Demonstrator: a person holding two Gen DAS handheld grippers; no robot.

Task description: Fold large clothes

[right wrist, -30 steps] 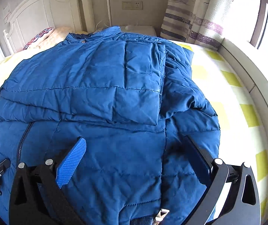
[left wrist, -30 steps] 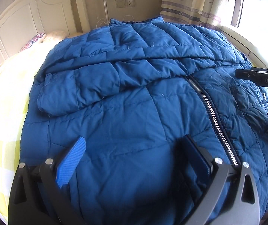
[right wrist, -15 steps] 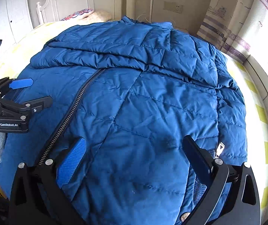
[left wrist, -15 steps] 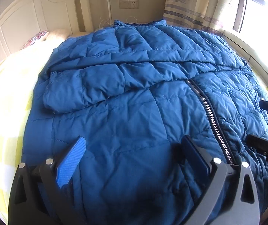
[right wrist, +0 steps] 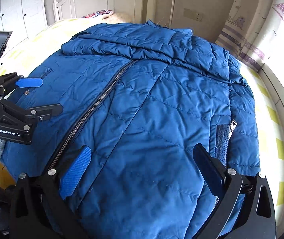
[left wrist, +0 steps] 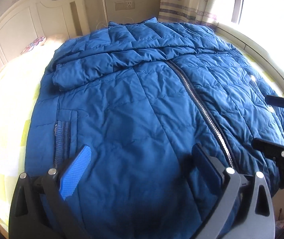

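— So where is the coat?
— Spread over the bed, filling the middle.
— And the grippers?
— Left gripper and right gripper sit low, fingers wide apart, holding nothing.

We are seeing a bed with a pale yellow checked sheet lying under everything, a cream panelled wooden headboard standing at its far edge, and a floral pillow resting by that edge. A striped curtain is hanging beside a beige wall socket.
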